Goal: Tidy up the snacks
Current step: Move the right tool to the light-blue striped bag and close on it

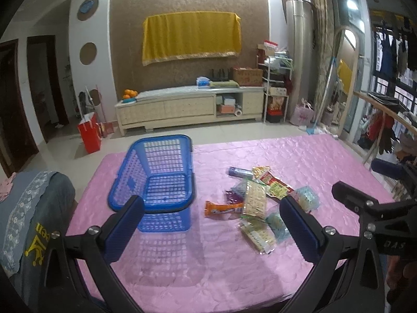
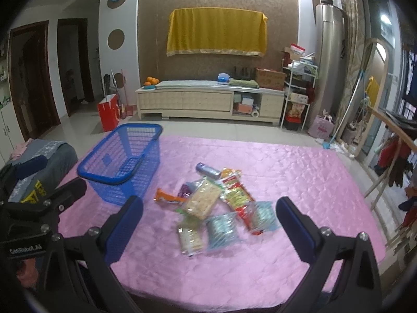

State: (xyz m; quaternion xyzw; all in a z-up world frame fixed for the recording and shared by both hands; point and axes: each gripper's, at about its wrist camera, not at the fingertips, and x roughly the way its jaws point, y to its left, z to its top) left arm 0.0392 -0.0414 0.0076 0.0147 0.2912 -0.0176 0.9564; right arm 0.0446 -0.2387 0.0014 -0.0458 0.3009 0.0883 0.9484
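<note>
A blue plastic basket (image 1: 156, 172) (image 2: 122, 156) stands empty on the left of a pink tablecloth (image 1: 208, 260) (image 2: 286, 169). To its right lies a loose pile of snack packets (image 1: 255, 203) (image 2: 216, 206): an orange bar (image 1: 221, 208) (image 2: 166, 197), cracker packs (image 2: 202, 199), pale blue packs (image 2: 221, 230), a red and yellow pack (image 2: 237, 195) and a grey-blue tube (image 2: 207, 170). My left gripper (image 1: 211, 224) hovers open above the table's near side, between basket and pile. My right gripper (image 2: 208, 224) is open above the pile's near edge. Neither holds anything.
A grey cushioned chair back (image 1: 31, 214) (image 2: 41, 161) stands at the table's left edge. Beyond the table are a tiled floor, a red bag (image 1: 90, 133), a low cream cabinet (image 1: 190, 107) and shelves (image 1: 276, 91). A wooden rail (image 2: 391, 127) runs on the right.
</note>
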